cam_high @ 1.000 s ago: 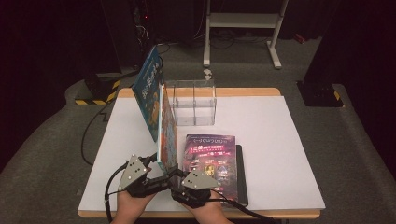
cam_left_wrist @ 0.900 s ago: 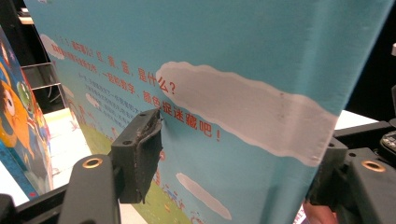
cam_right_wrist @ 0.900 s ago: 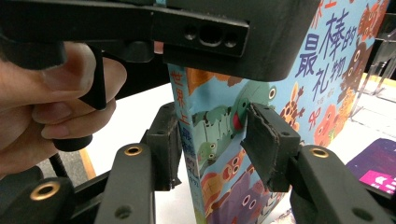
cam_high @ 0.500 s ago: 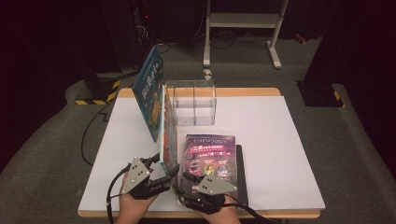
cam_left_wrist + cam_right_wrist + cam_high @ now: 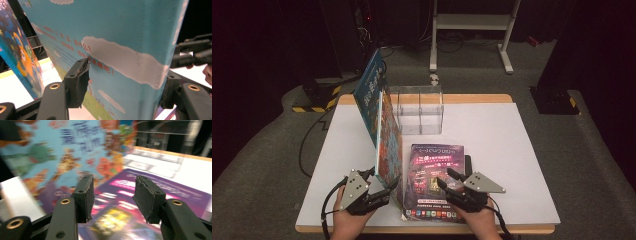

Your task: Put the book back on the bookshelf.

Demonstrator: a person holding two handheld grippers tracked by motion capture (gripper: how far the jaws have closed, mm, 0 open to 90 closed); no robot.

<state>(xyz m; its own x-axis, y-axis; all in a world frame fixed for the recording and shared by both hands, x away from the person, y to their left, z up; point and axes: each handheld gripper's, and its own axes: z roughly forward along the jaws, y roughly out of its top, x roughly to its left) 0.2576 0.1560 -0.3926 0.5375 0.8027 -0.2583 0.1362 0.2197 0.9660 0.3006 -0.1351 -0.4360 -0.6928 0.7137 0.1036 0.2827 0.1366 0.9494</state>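
Observation:
A tall picture book (image 5: 388,142) stands on edge near the table's front left; its sky-blue cover with white clouds (image 5: 120,37) faces the left gripper view. My left gripper (image 5: 384,186) (image 5: 125,82) has been closing and is shut on that book's near edge, one pad (image 5: 81,75) flat on the cover. A second blue book (image 5: 368,85) (image 5: 15,50) stands upright behind it. A purple book (image 5: 436,167) (image 5: 152,188) lies flat. My right gripper (image 5: 444,176) (image 5: 113,185) hovers low over it; its jaws have just been opening and nothing is between them.
A clear acrylic divider box (image 5: 419,110) stands at the back middle of the white table (image 5: 512,145). A dark slab (image 5: 468,164) pokes out from under the purple book. The upright books wall off the left third. Beyond the table are a metal stand and cables on grey carpet.
My right gripper has moved right, away from the upright book and the left gripper, to above the purple book, and its jaws stand wider. The left gripper and the upright book kept still.

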